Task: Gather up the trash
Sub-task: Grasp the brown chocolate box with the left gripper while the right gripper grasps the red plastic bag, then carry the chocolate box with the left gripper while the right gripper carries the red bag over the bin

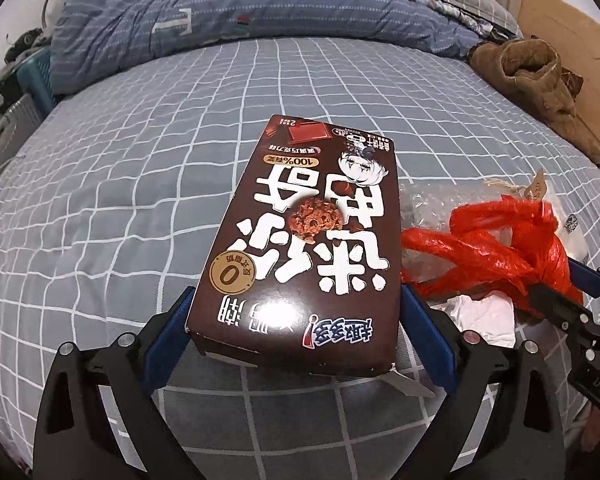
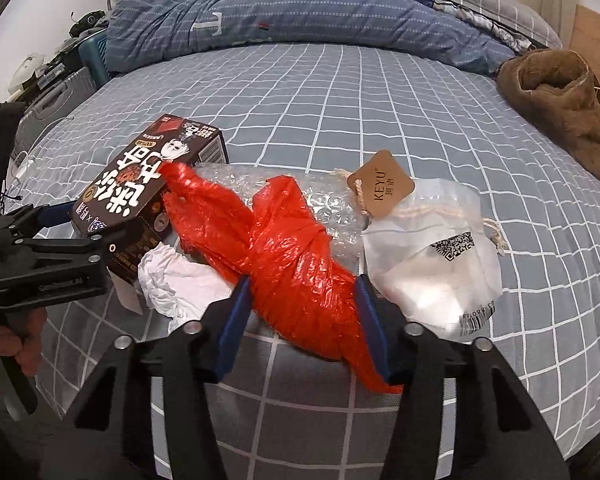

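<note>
My left gripper [image 1: 296, 320] is shut on the near end of a brown cookie box [image 1: 308, 236], its blue pads on both sides. The box [image 2: 140, 196] also shows in the right wrist view, held by that gripper [image 2: 100, 236]. My right gripper [image 2: 300, 316] is shut on a knotted red plastic bag [image 2: 296, 260], which also shows in the left wrist view [image 1: 492, 252]. Under and beside the bag lie bubble wrap [image 2: 332, 204], a crumpled white tissue [image 2: 176, 280] and a clear pouch [image 2: 432, 264] with a brown tag [image 2: 384, 188].
All lies on a bed with a grey checked sheet [image 1: 140, 200]. A blue quilt [image 1: 228, 12] is bunched at the far end. A brown fleece garment [image 2: 568, 108] lies at the right edge. Cluttered furniture [image 2: 52, 84] stands left of the bed.
</note>
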A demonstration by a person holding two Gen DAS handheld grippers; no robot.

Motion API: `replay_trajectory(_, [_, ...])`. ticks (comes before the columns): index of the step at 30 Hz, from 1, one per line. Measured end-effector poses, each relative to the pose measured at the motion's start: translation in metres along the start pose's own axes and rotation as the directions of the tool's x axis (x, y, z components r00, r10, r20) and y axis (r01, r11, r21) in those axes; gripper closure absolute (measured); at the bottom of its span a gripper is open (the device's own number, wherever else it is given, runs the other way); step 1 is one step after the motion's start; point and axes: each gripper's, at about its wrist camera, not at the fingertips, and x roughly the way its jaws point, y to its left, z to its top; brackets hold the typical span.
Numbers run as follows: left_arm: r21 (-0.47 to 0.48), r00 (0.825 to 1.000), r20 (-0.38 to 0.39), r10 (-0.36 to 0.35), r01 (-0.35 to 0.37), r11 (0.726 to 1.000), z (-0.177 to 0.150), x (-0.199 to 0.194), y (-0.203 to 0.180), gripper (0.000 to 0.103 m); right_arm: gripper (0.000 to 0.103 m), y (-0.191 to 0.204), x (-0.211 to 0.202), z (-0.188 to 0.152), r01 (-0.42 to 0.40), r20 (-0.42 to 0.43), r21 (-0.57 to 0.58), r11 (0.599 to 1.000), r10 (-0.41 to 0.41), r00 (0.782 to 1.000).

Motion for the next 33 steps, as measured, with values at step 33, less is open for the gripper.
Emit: replay_trajectory(33, [-0.152,0.986,0.158,0.047,-0.023,0.988,-0.029,-0.092,-0.003,0.01,0.066,-0.001,-0.07,0.006,0.0,0.157,0.037,0.999,-0.006,0.988])
